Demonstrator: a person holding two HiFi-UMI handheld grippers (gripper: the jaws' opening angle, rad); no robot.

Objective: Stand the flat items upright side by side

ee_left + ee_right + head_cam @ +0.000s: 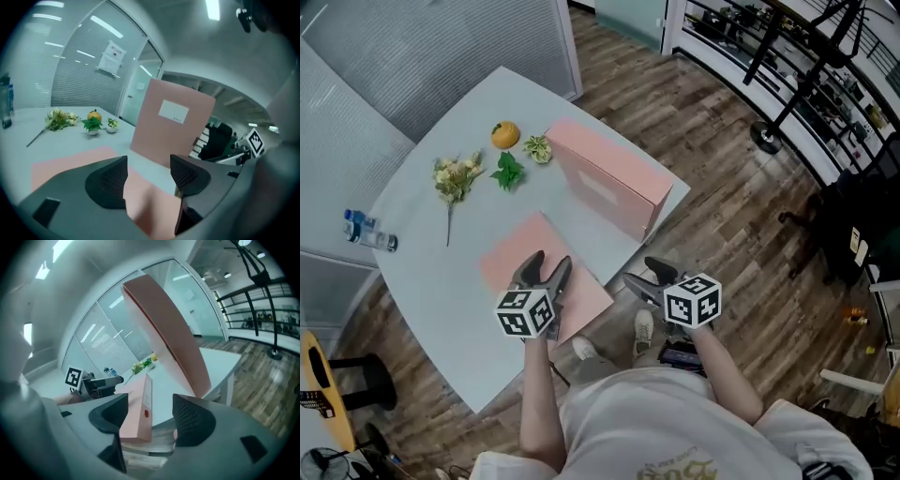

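One pink file box [609, 180] stands upright on the white table [422, 244]; it also rises ahead in the left gripper view [171, 124] and in the right gripper view [168, 329]. A second pink box [534, 262] lies flat near the front edge. My left gripper [547, 268] hovers open over it, the pink surface [70, 161] showing under the jaws [149, 166]. My right gripper [649, 279] is open just off the table's edge, facing the flat box's spine [137, 411], which shows in the gap [150, 408] without touching either finger.
A flower bunch [457, 176], an orange [505, 135] and two small plants [508, 172] [537, 148] sit at the table's far side. A bottle [367, 232] lies at the left edge. A black stand [766, 136] is on the wooden floor to the right.
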